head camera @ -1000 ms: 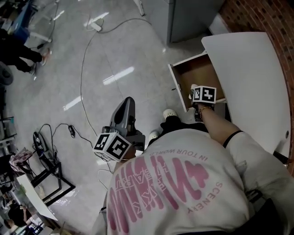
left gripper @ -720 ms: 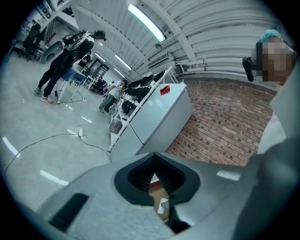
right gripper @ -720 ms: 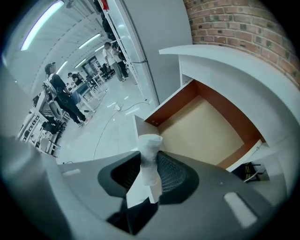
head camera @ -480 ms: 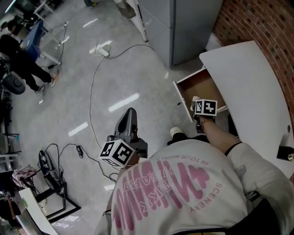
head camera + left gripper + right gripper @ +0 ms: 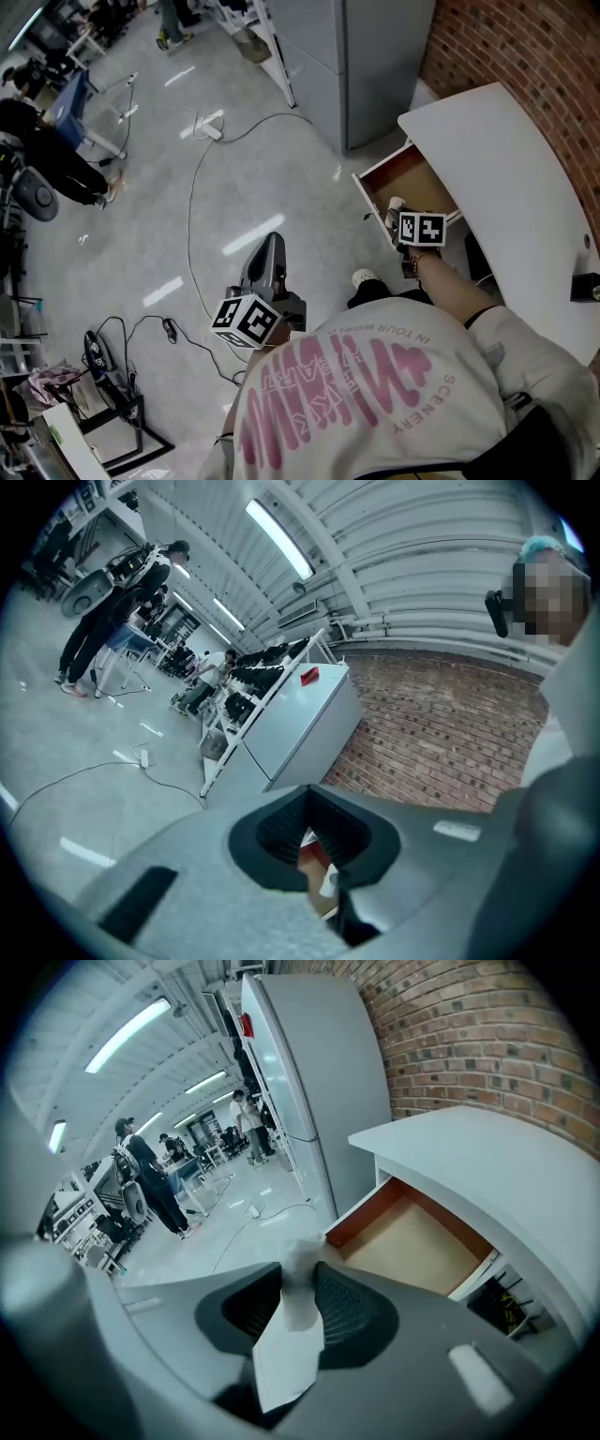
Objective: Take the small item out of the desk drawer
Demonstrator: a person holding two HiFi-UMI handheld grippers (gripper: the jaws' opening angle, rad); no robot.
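Your right gripper [image 5: 302, 1283] has its jaws clamped on the small item [image 5: 286, 1349] - a pale, narrow piece whose long axis runs along the jaws, its far end poking out past their tips toward the drawer [image 5: 422, 1246]. The item sits above the drawer's near front corner and seems clear of the inside, and the tan floor of the drawer that shows looks bare. So the relation that matters is plain: the item is already in your right hand, and that hand is right at the drawer.

Your left gripper [image 5: 270, 246] is well apart from the drawer, out over the floor on the drawer's open side, jaws together with nothing between them.

Beside the drawer, on the side away from the floor, the white worktop [image 5: 506, 159] overhangs it - my guess is that its edge is the one thing to mind if you carry the item that way. Beyond the drawer's far end stands a grey cabinet [image 5: 361, 56] against the brick wall [image 5: 525, 47]. A cable [image 5: 192, 216] loops on the floor well away from the drawer and obstructs nothing.
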